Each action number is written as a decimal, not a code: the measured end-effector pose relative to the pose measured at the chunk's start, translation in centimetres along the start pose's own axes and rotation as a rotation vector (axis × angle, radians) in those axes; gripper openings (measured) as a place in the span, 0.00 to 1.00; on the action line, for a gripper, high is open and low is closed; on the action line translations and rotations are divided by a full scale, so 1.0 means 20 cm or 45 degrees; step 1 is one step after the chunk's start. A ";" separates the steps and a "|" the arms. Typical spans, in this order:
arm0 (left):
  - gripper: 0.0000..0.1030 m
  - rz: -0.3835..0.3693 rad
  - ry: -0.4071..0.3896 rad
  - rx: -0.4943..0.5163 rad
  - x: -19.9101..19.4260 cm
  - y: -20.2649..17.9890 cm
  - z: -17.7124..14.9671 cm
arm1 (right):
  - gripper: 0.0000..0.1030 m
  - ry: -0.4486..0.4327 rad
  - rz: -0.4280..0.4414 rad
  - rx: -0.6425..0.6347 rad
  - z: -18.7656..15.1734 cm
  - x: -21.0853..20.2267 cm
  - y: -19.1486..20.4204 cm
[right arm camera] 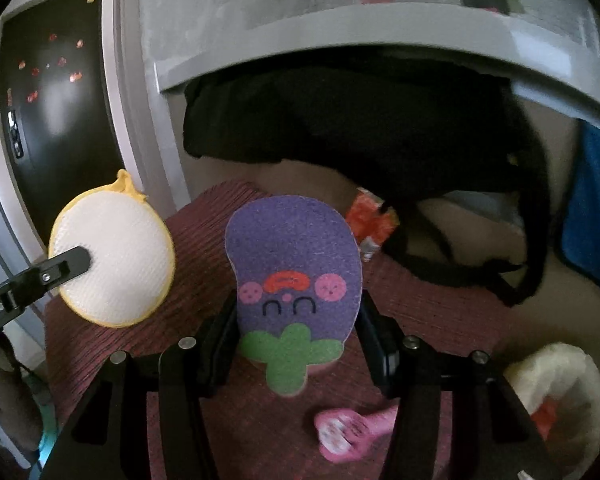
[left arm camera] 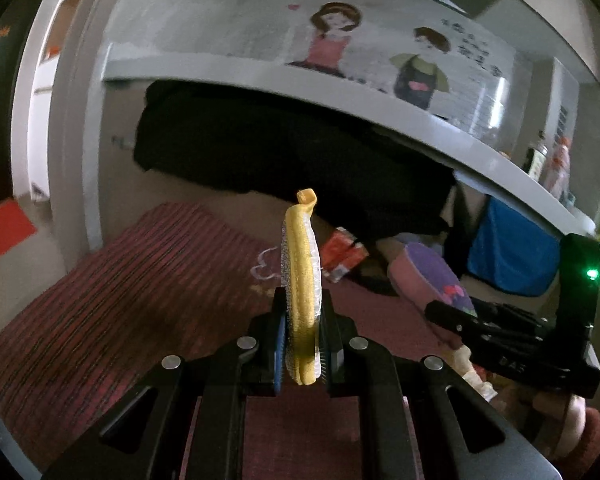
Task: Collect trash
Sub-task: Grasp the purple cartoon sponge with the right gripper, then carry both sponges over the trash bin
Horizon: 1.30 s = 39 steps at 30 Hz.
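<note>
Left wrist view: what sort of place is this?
Probably a lived-in home room: a cartoon mural of two figures on the wall, a ribbed dark-red mat underfoot, and a dark door to one side.

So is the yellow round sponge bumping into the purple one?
Apart. The right wrist view shows the yellow round sponge left of the purple sponge, red mat between them.

Dim room — striped maroon rug (left arm camera: 120, 280), cartoon-decorated wall (left arm camera: 340, 40)

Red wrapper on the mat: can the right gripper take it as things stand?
Probably not yet. The right gripper is already shut on the purple sponge, so its jaws are full; the red wrapper lies unobstructed beyond it.
</note>
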<state>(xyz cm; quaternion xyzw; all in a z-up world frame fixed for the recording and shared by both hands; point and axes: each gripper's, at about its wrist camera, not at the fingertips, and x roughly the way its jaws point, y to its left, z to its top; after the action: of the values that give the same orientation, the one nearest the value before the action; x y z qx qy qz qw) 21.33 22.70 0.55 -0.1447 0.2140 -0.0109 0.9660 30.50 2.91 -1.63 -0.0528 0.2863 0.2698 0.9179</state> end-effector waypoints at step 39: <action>0.14 -0.311 -0.035 0.367 0.01 -1.33 -0.33 | 0.50 -0.286 -0.384 0.255 -0.49 -1.06 -0.91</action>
<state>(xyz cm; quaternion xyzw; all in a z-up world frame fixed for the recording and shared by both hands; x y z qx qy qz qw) 19.91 -4.52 2.36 -0.0299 0.1777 -0.1566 0.9711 20.63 -24.86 1.01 0.0271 0.1964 0.1039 0.9746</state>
